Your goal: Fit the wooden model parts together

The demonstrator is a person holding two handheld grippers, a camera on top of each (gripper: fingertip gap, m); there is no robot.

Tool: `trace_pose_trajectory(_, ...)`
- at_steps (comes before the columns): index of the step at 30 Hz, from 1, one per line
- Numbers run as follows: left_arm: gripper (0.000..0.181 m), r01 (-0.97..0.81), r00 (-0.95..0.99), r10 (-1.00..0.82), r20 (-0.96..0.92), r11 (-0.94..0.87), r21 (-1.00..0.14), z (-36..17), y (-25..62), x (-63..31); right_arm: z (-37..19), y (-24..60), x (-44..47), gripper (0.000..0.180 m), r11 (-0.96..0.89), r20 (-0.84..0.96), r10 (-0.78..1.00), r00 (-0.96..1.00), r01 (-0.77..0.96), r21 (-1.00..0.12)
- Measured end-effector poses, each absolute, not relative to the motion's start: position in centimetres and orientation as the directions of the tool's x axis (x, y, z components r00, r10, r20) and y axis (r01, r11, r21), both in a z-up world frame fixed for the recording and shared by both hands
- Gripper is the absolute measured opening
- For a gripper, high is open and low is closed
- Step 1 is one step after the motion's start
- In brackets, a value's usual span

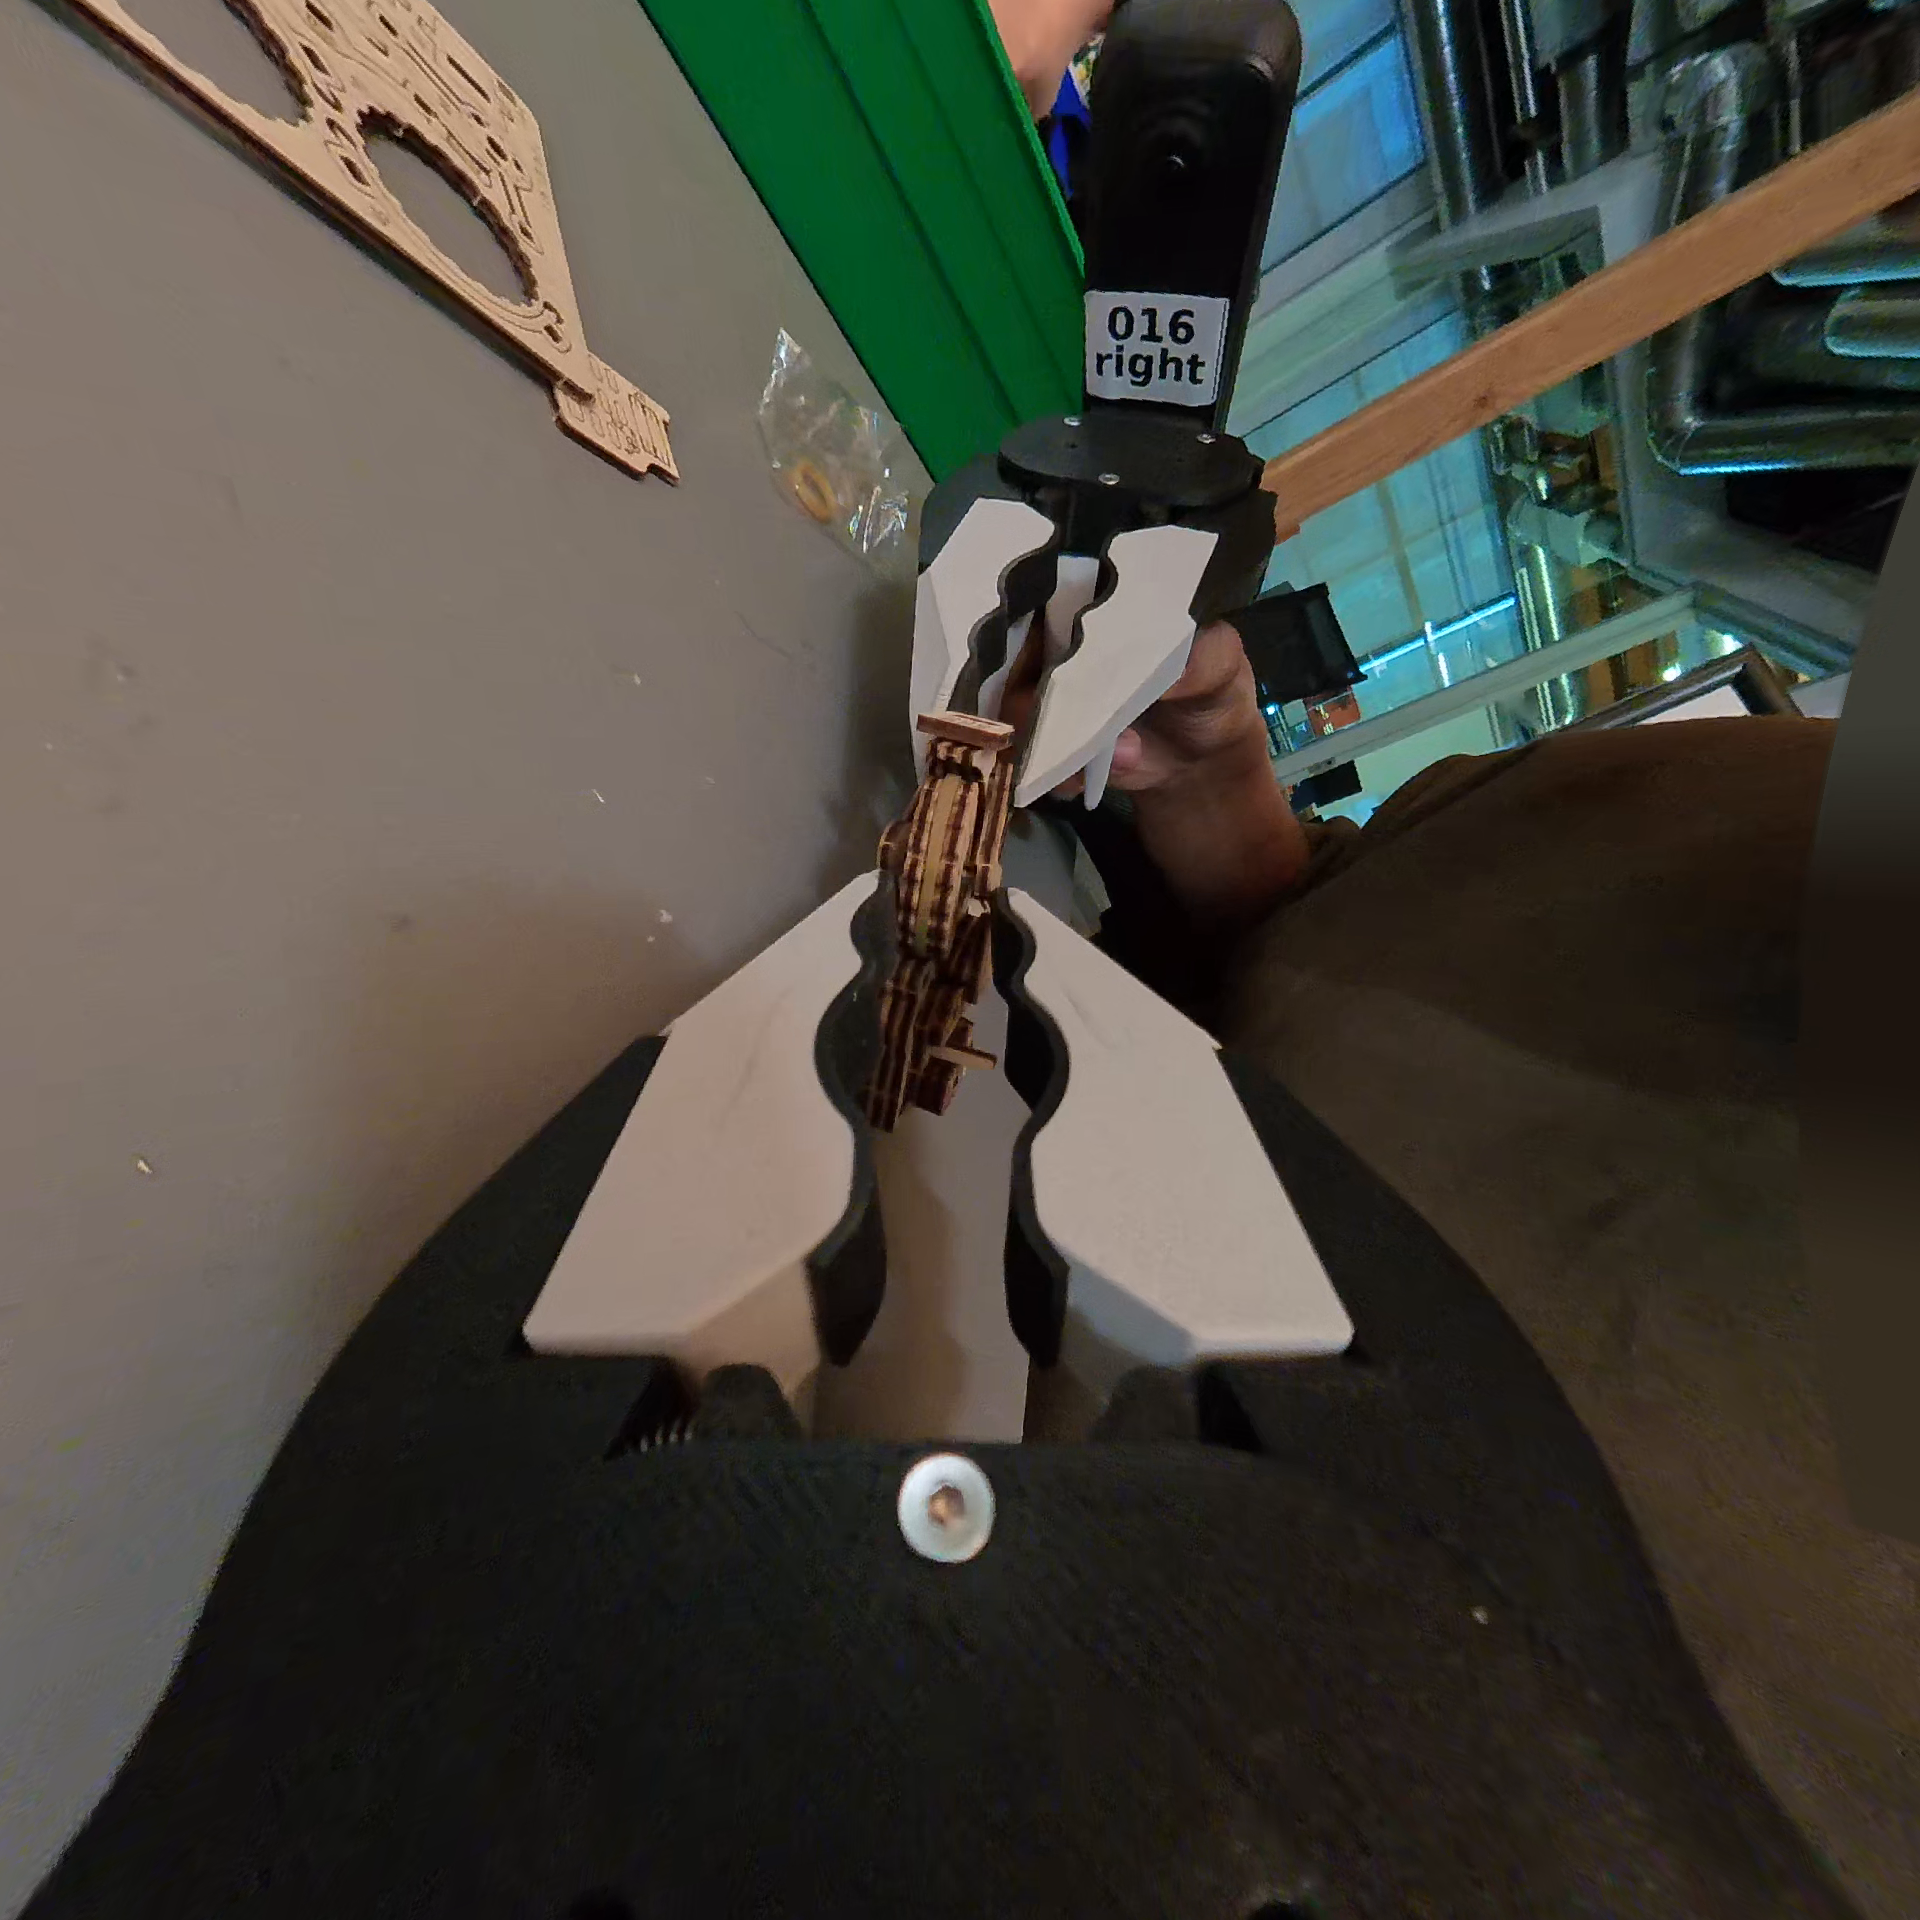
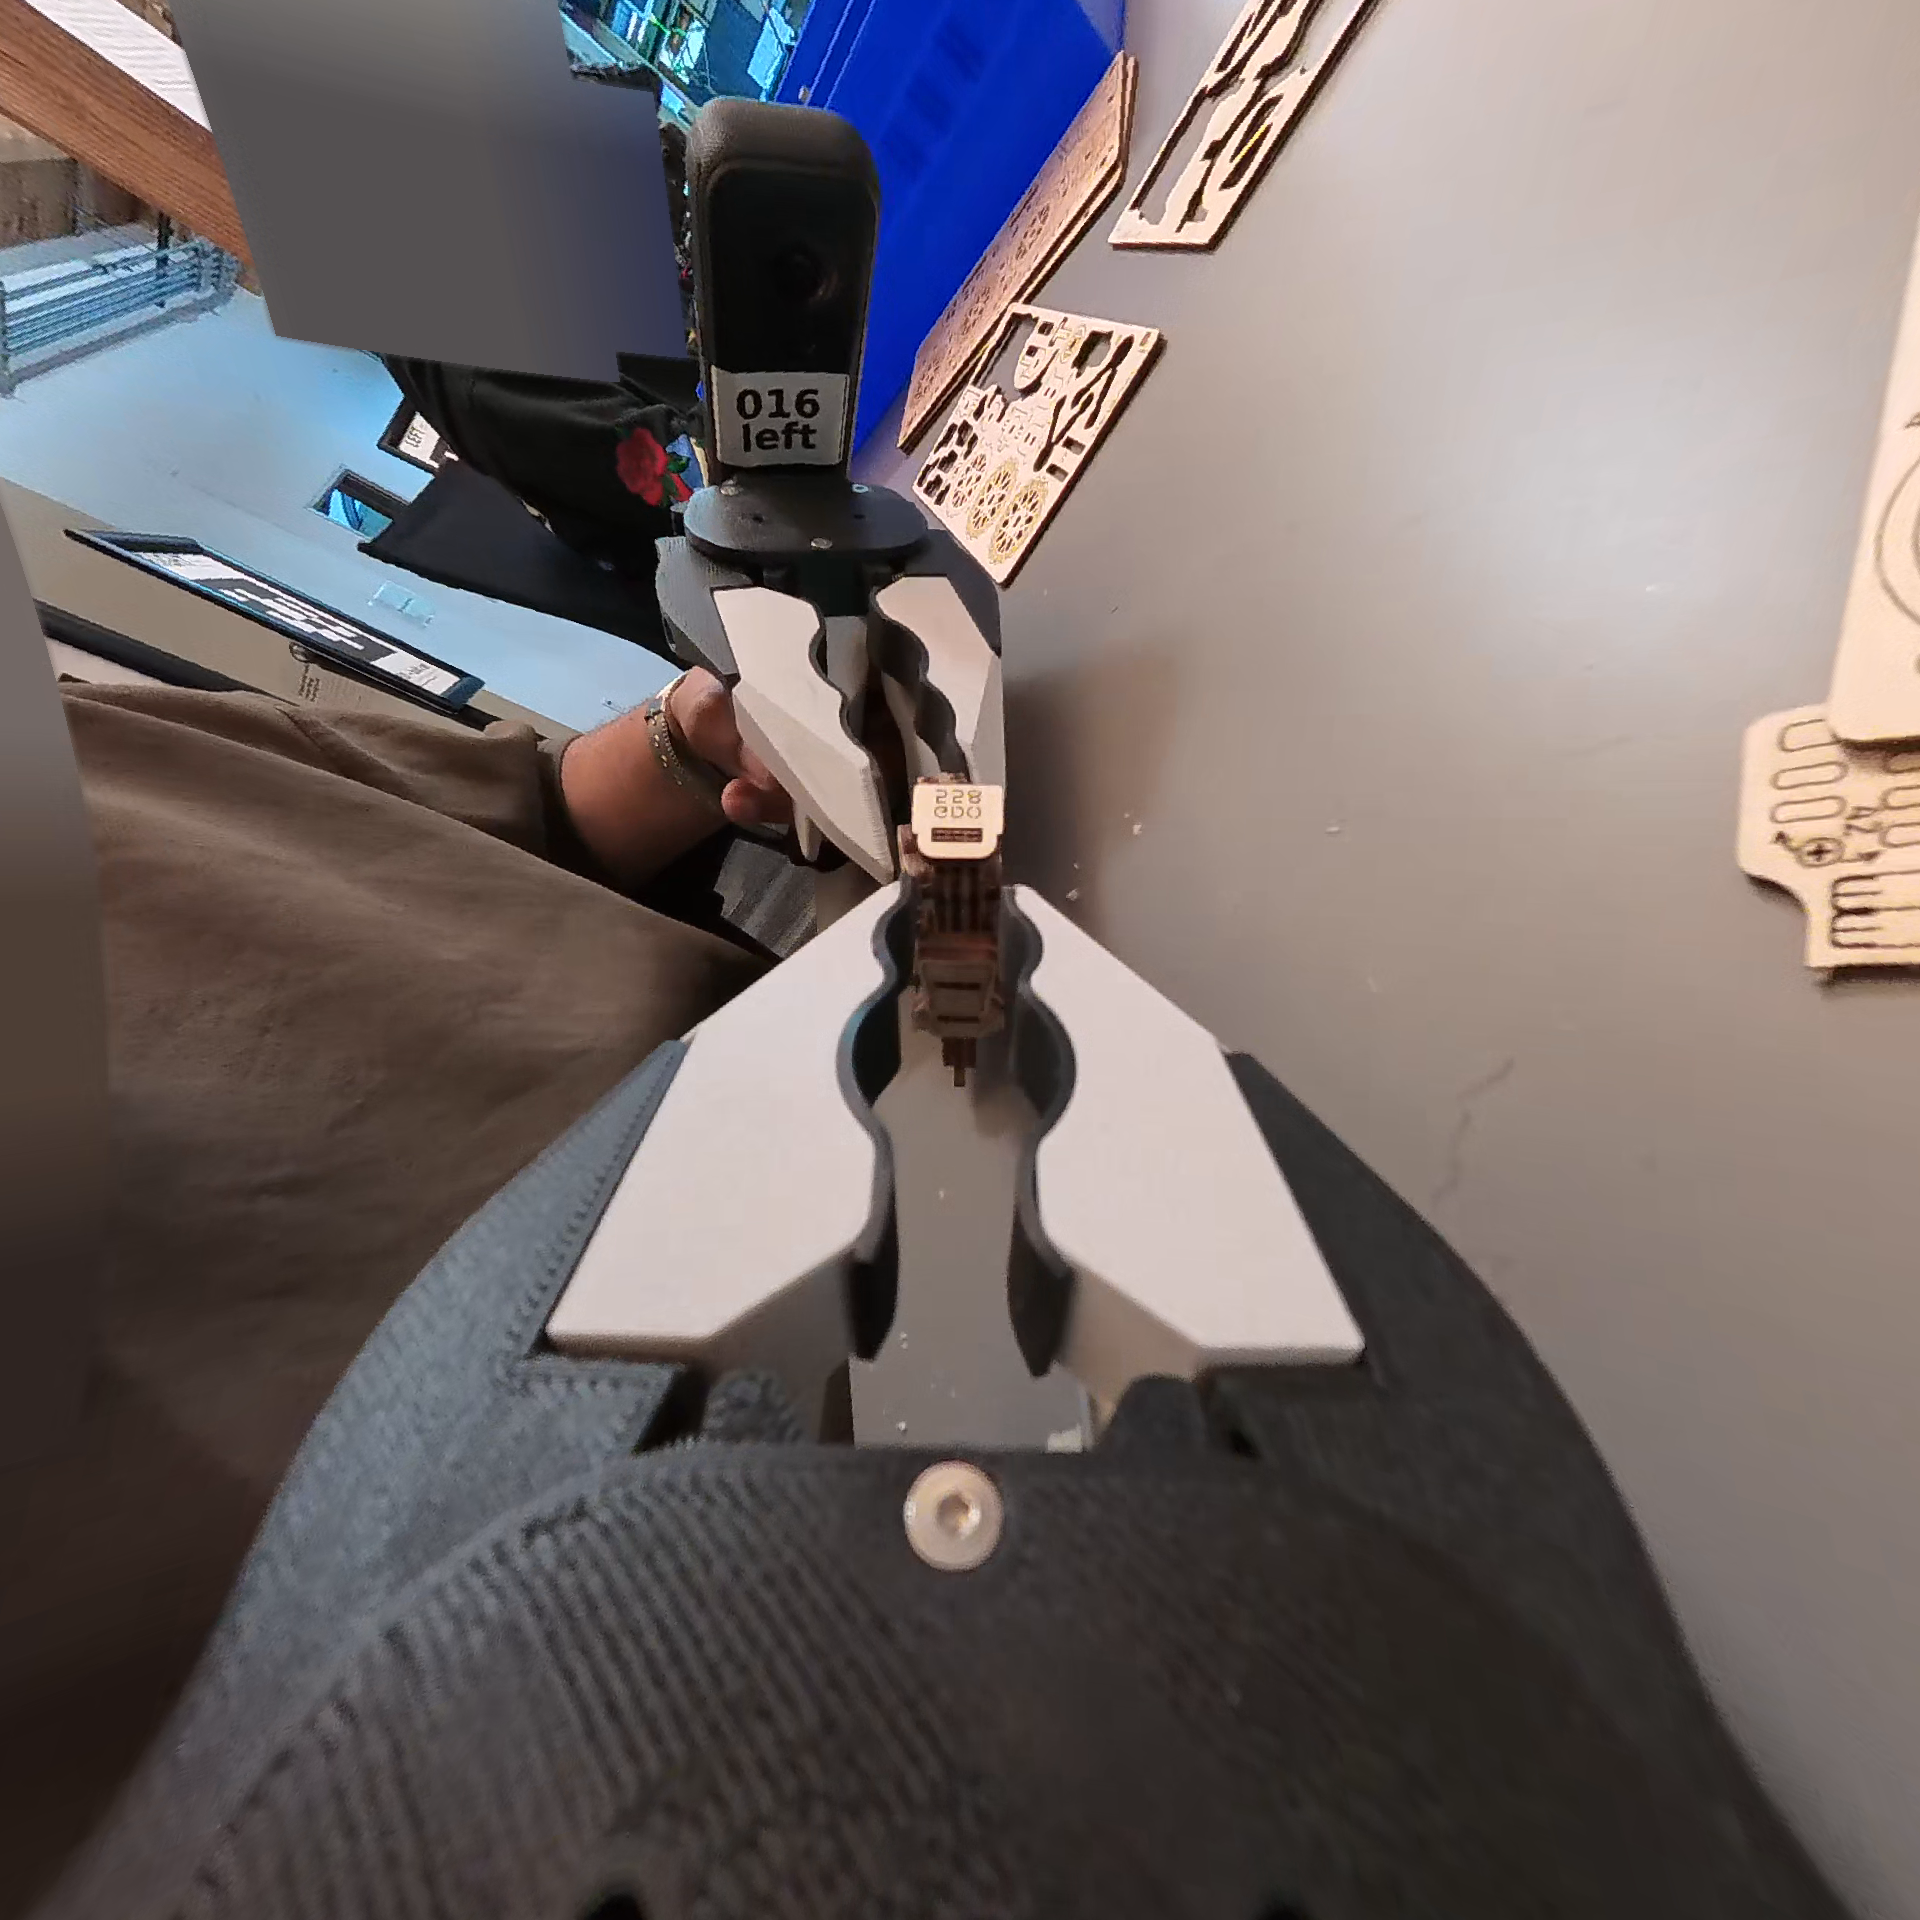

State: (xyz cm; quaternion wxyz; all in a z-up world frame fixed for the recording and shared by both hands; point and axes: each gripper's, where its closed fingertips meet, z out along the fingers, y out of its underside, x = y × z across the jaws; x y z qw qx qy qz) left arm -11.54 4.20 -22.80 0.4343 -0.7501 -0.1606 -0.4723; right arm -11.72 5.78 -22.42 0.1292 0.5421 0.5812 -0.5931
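A small layered wooden model (image 1: pixel 935 935) is held in the air between both grippers, which face each other. My left gripper (image 1: pixel 940 904) is shut on the model's near end in the left wrist view. The right gripper (image 1: pixel 997 758) comes from the far side and closes around the model's far end, beside a small flat wooden plate (image 1: pixel 966 727). In the right wrist view my right gripper (image 2: pixel 951 904) is shut on the same model (image 2: pixel 951 956). The flat plate (image 2: pixel 951 821) sits at its far end, against the left gripper (image 2: pixel 935 831).
Laser-cut wooden sheets lie on the grey table (image 1: pixel 312 831): one in the left wrist view (image 1: pixel 416 208), several in the right wrist view (image 2: pixel 1039 457) (image 2: pixel 1849 727). There is also a clear plastic bag (image 1: pixel 831 457), a green panel (image 1: pixel 935 208) and a blue box (image 2: pixel 935 156). A person's hands (image 2: pixel 717 748) hold the grippers. Left and right tips are no more than a few centimetres apart. The green panel (image 1: pixel 935 208) lies around 30 cm away from my right fingertips.
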Motion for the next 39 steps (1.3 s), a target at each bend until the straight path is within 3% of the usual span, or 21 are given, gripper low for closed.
trace_pose_trajectory(26,0.021,0.655,0.467,-0.162,0.869,-0.597,-0.463,-23.01,3.81,-11.83,-22.58,5.79,-11.57,0.013,-0.297,-0.822,0.444,-0.356,0.808,-0.51)
trace_pose_trajectory(33,0.007,0.656,0.475,-0.166,0.864,-0.587,-0.473,-22.91,3.66,-12.31,-22.54,5.77,-11.57,0.013,-0.297,-0.824,0.439,-0.357,0.808,-0.508)
trace_pose_trajectory(39,0.006,0.665,0.468,-0.171,0.867,-0.578,-0.473,-22.73,3.73,-12.3,-22.52,5.75,-11.54,0.013,-0.297,-0.826,0.437,-0.355,0.81,-0.506)
